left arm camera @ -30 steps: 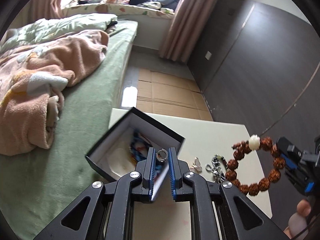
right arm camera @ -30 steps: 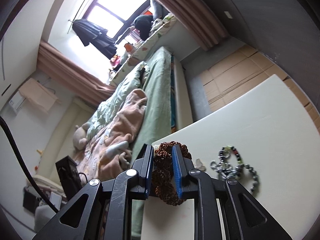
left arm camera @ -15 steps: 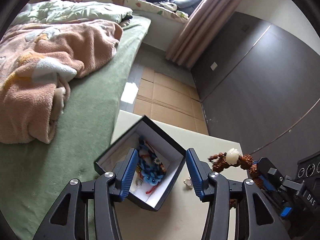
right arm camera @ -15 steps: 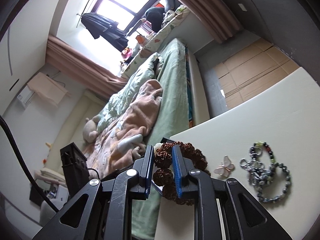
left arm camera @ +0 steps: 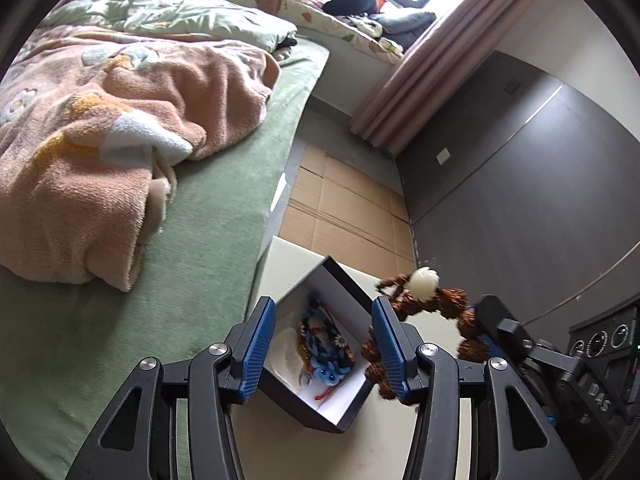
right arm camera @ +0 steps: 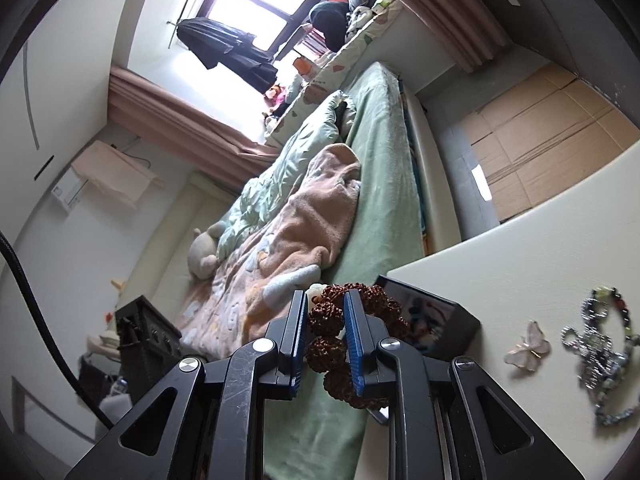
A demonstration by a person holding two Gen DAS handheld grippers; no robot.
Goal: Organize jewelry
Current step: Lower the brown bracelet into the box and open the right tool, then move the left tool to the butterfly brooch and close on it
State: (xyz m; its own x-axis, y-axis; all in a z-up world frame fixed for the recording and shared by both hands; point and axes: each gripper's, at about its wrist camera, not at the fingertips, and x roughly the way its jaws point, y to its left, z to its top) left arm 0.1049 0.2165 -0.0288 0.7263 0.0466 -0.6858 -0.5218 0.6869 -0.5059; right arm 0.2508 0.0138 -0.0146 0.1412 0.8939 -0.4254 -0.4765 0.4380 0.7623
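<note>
Left hand-held gripper [left arm camera: 323, 344] now gapes empty above the box [left arm camera: 320, 364]; its ring has dropped in. I keep my right hand-held gripper [right arm camera: 326, 344] clamping the bracelet [right arm camera: 344, 344] at the box's 3 o'clock, next to drop.

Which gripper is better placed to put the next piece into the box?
Right. The right gripper is shut on the brown bead bracelet, already beside the open box. The left gripper is open and holds nothing.
</note>
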